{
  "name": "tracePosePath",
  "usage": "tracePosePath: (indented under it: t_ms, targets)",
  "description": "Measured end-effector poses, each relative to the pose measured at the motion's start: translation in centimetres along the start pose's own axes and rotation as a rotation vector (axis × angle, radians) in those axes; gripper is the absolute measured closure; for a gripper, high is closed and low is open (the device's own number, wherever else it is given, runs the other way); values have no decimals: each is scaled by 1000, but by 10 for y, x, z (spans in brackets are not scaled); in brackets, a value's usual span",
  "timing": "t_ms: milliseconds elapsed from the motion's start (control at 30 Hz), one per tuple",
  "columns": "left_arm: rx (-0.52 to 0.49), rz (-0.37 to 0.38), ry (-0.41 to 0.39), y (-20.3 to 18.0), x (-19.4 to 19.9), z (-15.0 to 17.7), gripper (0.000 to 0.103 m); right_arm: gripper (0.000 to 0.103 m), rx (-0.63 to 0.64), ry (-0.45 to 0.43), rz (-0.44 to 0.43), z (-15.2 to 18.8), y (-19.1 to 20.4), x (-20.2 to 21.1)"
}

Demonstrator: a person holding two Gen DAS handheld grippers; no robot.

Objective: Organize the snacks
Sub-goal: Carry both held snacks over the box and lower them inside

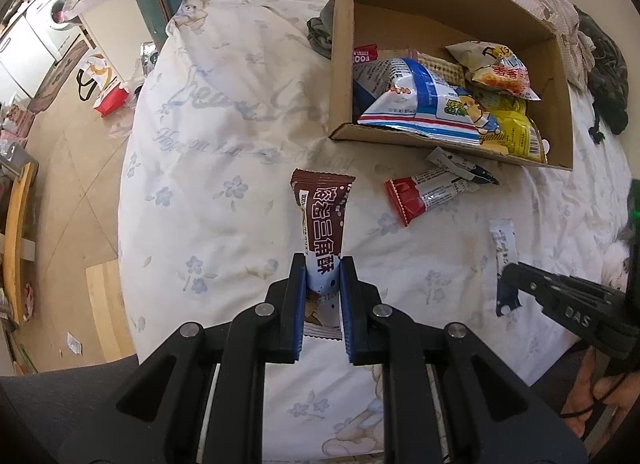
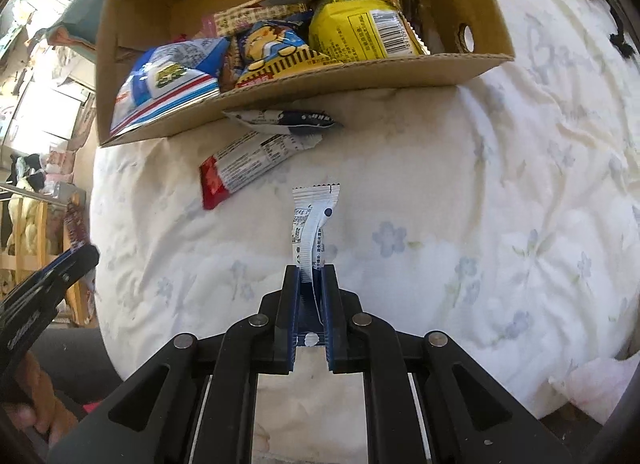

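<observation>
**Two snacks gripped, box waiting at the far side**

The pick-up step appears finished on both sides, and the carry to the box is judged to be next. On the left, a brown-and-white snack bar (image 1: pixel 323 236) is pinched between the closed jaws of the left gripper (image 1: pixel 323 264), its brown end sticking out toward the far side above the flowered bedsheet (image 1: pixel 224 136). To the right of it, a red-ended packet (image 1: pixel 430 194) and a dark-tipped packet (image 1: pixel 464 166) lie loose on the sheet, just near of the cardboard box (image 1: pixel 342 64), which already holds several bags. On the right, a slim white sachet (image 2: pixel 314 224) is clamped edgewise in the closed right gripper (image 2: pixel 311 270), hanging clear of the sheet.

Both grippers are pointed steeply downward, side by side, with the box ahead of them. The next move calls for each snack to be lifted over the near wall of the box and released inside; the two loose packets would remain to be collected.
</observation>
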State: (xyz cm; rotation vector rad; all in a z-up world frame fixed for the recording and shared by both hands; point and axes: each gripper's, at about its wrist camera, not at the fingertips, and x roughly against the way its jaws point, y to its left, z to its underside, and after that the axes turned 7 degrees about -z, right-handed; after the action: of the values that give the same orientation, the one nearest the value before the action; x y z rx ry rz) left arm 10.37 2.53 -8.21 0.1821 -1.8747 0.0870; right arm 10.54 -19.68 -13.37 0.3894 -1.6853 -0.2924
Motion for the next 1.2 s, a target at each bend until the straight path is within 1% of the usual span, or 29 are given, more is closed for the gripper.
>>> tracePosePath:
  t_ms: [33, 233, 333, 400, 500, 567, 600, 700, 767, 900, 1000, 1100, 1200]
  targets:
    - [-1, 0, -2, 0, 1, 0, 90, 92, -1, -1, -6, -3, -1, 1]
    - [5, -7, -16, 3, 4, 3, 90, 92, -13, -17, -64, 17, -5, 22]
    - [15, -8, -32, 5, 7, 3, 90, 92, -11, -39, -115, 25, 1, 31]
    - [29, -5, -55, 7, 10, 2, 90, 92, -1, -86, -153, 27, 6, 41]
    - [53, 7, -114, 11, 21, 0, 90, 92, 20, -199, -223, 29, 12, 67]
    - [53, 8, -164, 11, 31, -1, 90, 92, 41, -272, -250, 29, 15, 84]
    - [53, 10, -197, 11, 37, -1, 90, 92, 46, -291, -256, 29, 15, 88]
    - [49, 22, -256, 10, 49, -2, 90, 92, 46, -357, -283, 25, 16, 101]
    - [46, 30, -287, 10, 56, -3, 90, 92, 49, -381, -289, 22, 18, 108]
    - [28, 29, -321, 5, 64, -6, 90, 92, 62, -414, -297, 15, 24, 111]
    - [29, 48, -311, 1, 67, -11, 90, 92, 77, -432, -294, 4, 26, 118]
    - [22, 75, -298, -5, 72, -25, 90, 92, 83, -450, -281, -13, 28, 122]
    - [15, 84, -321, -11, 83, -44, 90, 92, 86, -464, -274, -28, 29, 125]
